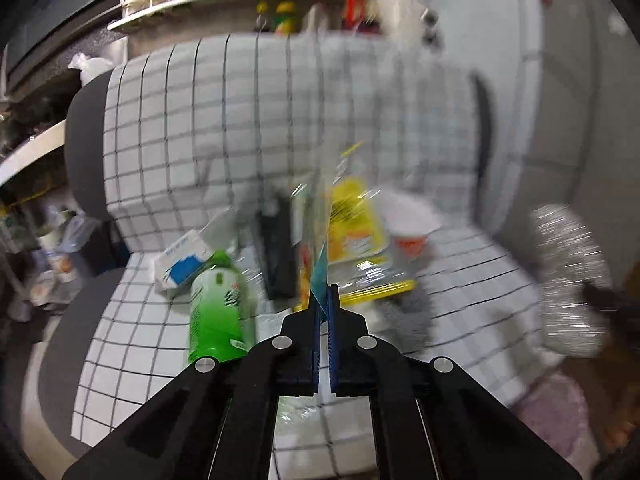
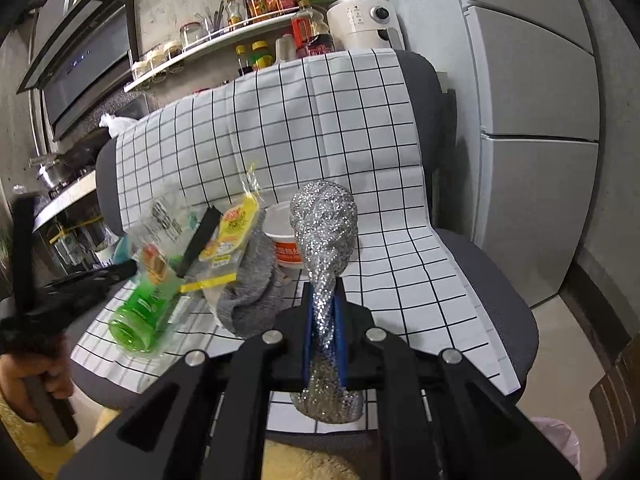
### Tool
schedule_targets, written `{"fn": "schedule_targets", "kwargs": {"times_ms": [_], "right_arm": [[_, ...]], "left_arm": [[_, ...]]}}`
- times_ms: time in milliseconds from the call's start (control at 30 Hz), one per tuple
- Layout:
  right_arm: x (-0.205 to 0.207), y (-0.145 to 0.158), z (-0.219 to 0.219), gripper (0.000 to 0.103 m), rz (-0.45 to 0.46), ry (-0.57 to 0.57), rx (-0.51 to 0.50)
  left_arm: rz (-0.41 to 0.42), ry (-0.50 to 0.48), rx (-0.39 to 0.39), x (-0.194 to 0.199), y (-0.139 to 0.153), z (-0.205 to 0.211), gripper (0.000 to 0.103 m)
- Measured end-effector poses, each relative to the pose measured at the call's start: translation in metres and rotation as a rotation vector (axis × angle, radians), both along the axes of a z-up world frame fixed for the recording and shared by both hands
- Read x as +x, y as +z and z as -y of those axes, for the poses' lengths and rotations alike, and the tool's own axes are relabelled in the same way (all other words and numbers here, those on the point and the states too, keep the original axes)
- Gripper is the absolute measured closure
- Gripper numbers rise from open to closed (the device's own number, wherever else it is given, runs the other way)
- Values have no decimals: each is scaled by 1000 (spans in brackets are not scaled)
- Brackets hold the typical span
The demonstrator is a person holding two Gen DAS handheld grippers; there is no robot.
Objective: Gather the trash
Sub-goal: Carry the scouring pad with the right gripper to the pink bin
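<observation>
My left gripper (image 1: 323, 293) is shut on a thin clear plastic wrapper (image 1: 320, 240) that stands up blurred from its tips. In the right wrist view that same left gripper (image 2: 120, 272) comes in from the left with the wrapper (image 2: 160, 224) above the trash pile. My right gripper (image 2: 324, 290) is shut on a silver glittery object (image 2: 324, 232), which also shows at the right of the left wrist view (image 1: 568, 272). On the seat lie a green bottle (image 1: 218, 312), a yellow packet (image 1: 352, 228), a tissue pack (image 1: 182, 260), a black strip (image 1: 276, 252), a grey cloth (image 2: 252, 292) and a white cup (image 2: 284, 240).
The trash lies on a grey chair (image 2: 492, 280) covered with a white checked cloth (image 2: 320, 128). A fridge (image 2: 536, 120) stands to the right and kitchen shelves behind. A pink bag (image 2: 560, 440) sits on the floor at lower right, beside a wooden chair (image 2: 616, 392).
</observation>
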State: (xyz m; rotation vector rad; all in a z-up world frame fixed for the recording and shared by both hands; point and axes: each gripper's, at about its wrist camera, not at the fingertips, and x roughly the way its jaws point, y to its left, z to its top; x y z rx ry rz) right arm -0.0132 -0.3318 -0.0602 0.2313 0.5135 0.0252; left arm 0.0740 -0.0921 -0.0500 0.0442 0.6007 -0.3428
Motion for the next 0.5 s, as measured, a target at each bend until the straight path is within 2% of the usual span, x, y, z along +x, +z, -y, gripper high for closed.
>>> {"fn": "schedule_targets", "kwargs": {"times_ms": [100,233,367,500], "right_arm": [[-5,6,-3,93,8,-12,-8],[-15,13,-5,93,16,-37,-35],[-32,15,9,93,-7,-113,-71],[-59,10,31,93,-41,-225,-103]], "left_arm": [[63,-43,-21,-23,17,-6,100],[66,-140,-88,-41,24,-4,100],[71,-247,-101,-57,14,17,100],[52,-359,-151,-67,1,49,100]]}}
